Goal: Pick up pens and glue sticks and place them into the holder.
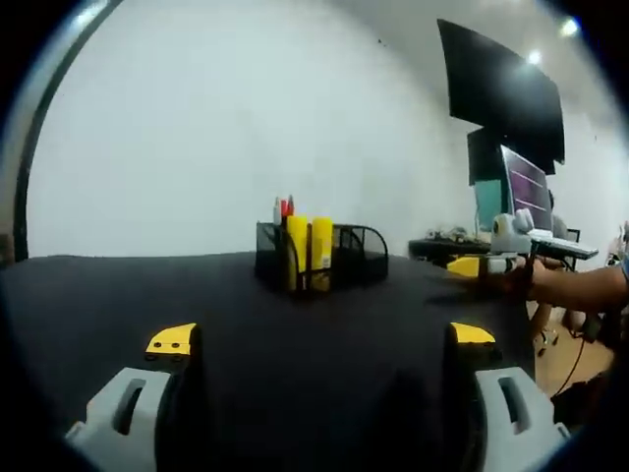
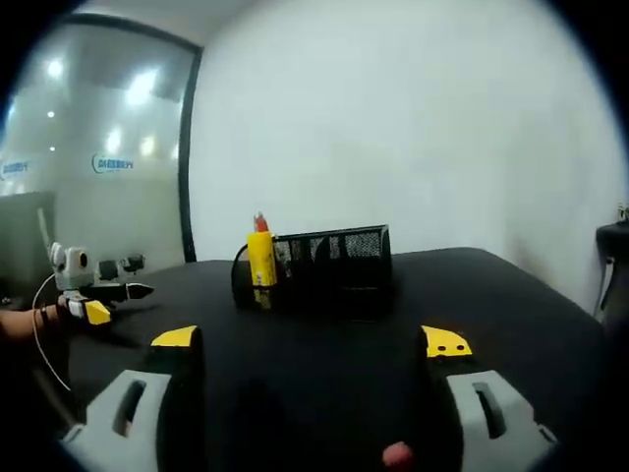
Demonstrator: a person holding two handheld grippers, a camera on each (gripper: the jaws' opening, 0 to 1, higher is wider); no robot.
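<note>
Left gripper view: the left gripper (image 1: 319, 344), jaws wide and empty, faces the mesh holder (image 1: 356, 252) straight ahead, yellow glue sticks (image 1: 309, 252) upright; right gripper (image 2: 310, 349) likewise gapes empty.

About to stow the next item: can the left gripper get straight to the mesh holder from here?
Probably yes. The left gripper is open and faces the mesh holder across bare black table. Two yellow glue sticks already stand at its near side.

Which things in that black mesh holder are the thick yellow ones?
The two yellow glue sticks standing upright at the black mesh holder's front; the thin red-tipped pens poke up behind.
</note>
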